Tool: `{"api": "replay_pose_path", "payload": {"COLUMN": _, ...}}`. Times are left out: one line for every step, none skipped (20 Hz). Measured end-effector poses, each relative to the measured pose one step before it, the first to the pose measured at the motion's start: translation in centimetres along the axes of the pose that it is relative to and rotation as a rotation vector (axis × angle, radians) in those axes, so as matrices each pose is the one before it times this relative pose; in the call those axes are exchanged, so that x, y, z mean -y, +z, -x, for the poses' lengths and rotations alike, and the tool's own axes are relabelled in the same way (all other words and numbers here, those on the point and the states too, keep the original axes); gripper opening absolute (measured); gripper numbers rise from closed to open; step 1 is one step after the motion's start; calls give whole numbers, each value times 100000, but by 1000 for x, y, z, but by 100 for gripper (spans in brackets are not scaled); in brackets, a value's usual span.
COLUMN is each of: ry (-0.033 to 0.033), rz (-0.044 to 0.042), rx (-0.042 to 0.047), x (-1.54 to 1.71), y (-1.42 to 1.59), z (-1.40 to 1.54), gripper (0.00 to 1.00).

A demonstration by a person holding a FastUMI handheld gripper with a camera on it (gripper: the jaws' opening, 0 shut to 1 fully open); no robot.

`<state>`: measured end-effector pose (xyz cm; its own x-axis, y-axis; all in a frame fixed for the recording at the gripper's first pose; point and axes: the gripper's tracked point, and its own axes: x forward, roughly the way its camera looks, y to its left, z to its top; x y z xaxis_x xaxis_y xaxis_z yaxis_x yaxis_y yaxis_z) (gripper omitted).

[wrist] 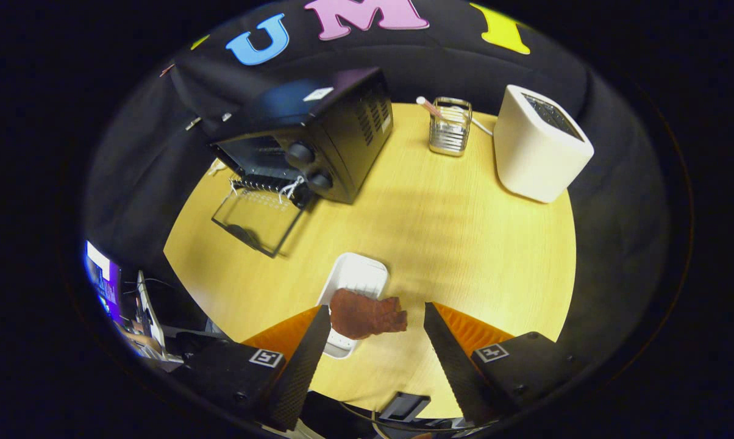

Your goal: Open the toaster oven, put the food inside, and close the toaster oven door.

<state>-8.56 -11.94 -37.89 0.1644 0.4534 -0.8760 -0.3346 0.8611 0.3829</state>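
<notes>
- The toaster oven [318, 143] stands at ten o'clock on the counter [452, 244], its glass door [254, 219] dropped flat open.
- A white tray [358, 277] lies just ahead of the fingers; the reddish food [367, 314] rests on its near end.
- The gripper [376, 326] has its fingers spread wide, the food between their tips, untouched.
- A wire holder [450, 127] sits at twelve o'clock.
- A white box [534, 149] stands at one o'clock.

Wooden table [464, 244] bears toaster oven [318, 140], tray [358, 277], rack [450, 128].

Black toaster oven [318, 143] with door [254, 219] folded down open, reddish-brown food [367, 315] overhanging white tray [358, 277]
</notes>
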Motion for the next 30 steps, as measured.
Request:
{"api": "replay_pose_path", "payload": {"ry": 2533, "rz": -143, "rx": -2250, "x": 280, "y": -490, "z": -669, "gripper": 96}}
{"api": "replay_pose_path", "payload": {"ry": 3402, "rz": -1431, "rx": -2278, "x": -169, "y": -221, "z": -759, "gripper": 91}}
{"api": "replay_pose_path", "payload": {"ry": 3290, "rz": -2189, "rx": -1744, "x": -190, "y": -388, "z": -677, "gripper": 85}}
{"api": "replay_pose_path", "payload": {"ry": 2591, "rz": -2229, "rx": -719, "x": -82, "y": 99, "z": -602, "gripper": 76}}
{"api": "replay_pose_path", "payload": {"ry": 1654, "rz": -2195, "rx": -828, "x": 160, "y": -78, "z": -616, "gripper": 69}}
{"api": "replay_pose_path", "payload": {"ry": 536, "rz": -1251, "rx": -1053, "x": 274, "y": -210, "z": -510, "gripper": 54}}
{"api": "replay_pose_path", "payload": {"ry": 3001, "rz": -1688, "rx": -327, "x": -286, "y": 123, "z": -47, "gripper": 49}}
{"api": "replay_pose_path", "payload": {"ry": 4436, "rz": -3417, "rx": 778, "x": -500, "y": -170, "z": -738, "gripper": 41}}
{"api": "replay_pose_path", "payload": {"ry": 4154, "rz": -2290, "rx": 2151, "x": -833, "y": 623, "z": 1300, "gripper": 34}}
{"api": "replay_pose_path", "payload": {"ry": 1212, "rz": -648, "rx": 2105, "x": -479, "y": 323, "z": 277, "gripper": 21}}
{"api": "replay_pose_path", "payload": {"ry": -1648, "rz": 985, "rx": 2125, "x": 359, "y": 47, "z": 421, "gripper": 17}}
{"api": "replay_pose_path", "payload": {"ry": -1728, "rz": 439, "rx": 2264, "x": -11, "y": 272, "z": 320, "gripper": 14}}
{"api": "replay_pose_path", "payload": {"ry": -1886, "rz": 872, "rx": 2436, "x": 89, "y": 255, "z": 487, "gripper": 13}}
{"api": "replay_pose_path", "payload": {"ry": -1905, "rz": 633, "rx": 2845, "x": -99, "y": 209, "z": 610, "gripper": 13}}
{"api": "replay_pose_path", "payload": {"ry": -1791, "rz": -114, "rx": 3200, "x": -327, "y": 394, "z": 738, "gripper": 13}}
{"api": "replay_pose_path", "payload": {"ry": -1328, "rz": -737, "rx": 3705, "x": -609, "y": 359, "z": 819, "gripper": 13}}
{"api": "replay_pose_path", "payload": {"ry": -1238, "rz": -1258, "rx": 3958, "x": -657, "y": 685, "z": 732, "gripper": 13}}
{"api": "replay_pose_path", "payload": {"ry": -1104, "rz": -978, "rx": 4241, "x": -824, "y": 613, "z": 806, "gripper": 13}}
{"api": "replay_pose_path", "payload": {"ry": -873, "rz": -545, "rx": 4008, "x": -935, "y": 540, "z": 694, "gripper": 13}}
{"api": "replay_pose_path", "payload": {"ry": -425, "rz": 162, "rx": 3800, "x": -1208, "y": 310, "z": 655, "gripper": 13}}
{"api": "replay_pose_path", "payload": {"ry": 4, "rz": 359, "rx": 3517, "x": -1423, "y": 456, "z": 585, "gripper": 13}}
{"api": "replay_pose_path", "payload": {"ry": 204, "rz": -649, "rx": 3226, "x": -1569, "y": 254, "z": 581, "gripper": 13}}
{"api": "replay_pose_path", "payload": {"ry": 629, "rz": -1785, "rx": 3143, "x": -1807, "y": 434, "z": 391, "gripper": 13}}
{"api": "replay_pose_path", "payload": {"ry": 1081, "rz": -1912, "rx": 2579, "x": -1929, "y": 57, "z": 343, "gripper": 13}}
{"api": "replay_pose_path", "payload": {"ry": 1257, "rz": -1714, "rx": 2002, "x": -1849, "y": -88, "z": -64, "gripper": 13}}
{"api": "replay_pose_path", "payload": {"ry": 1305, "rz": -1829, "rx": 1722, "x": -1868, "y": 41, "z": -58, "gripper": 13}}
{"api": "replay_pose_path", "payload": {"ry": 1837, "rz": -1825, "rx": 1675, "x": -1845, "y": -120, "z": -368, "gripper": 13}}
{"api": "replay_pose_path", "payload": {"ry": 1798, "rz": -1700, "rx": 1735, "x": -1599, "y": -265, "z": -557, "gripper": 13}}
{"api": "replay_pose_path", "payload": {"ry": 1039, "rz": -1568, "rx": 1084, "x": -1397, "y": -173, "z": -755, "gripper": 13}}
{"api": "replay_pose_path", "payload": {"ry": 318, "rz": -1833, "rx": 982, "x": -1082, "y": -116, "z": -735, "gripper": 13}}
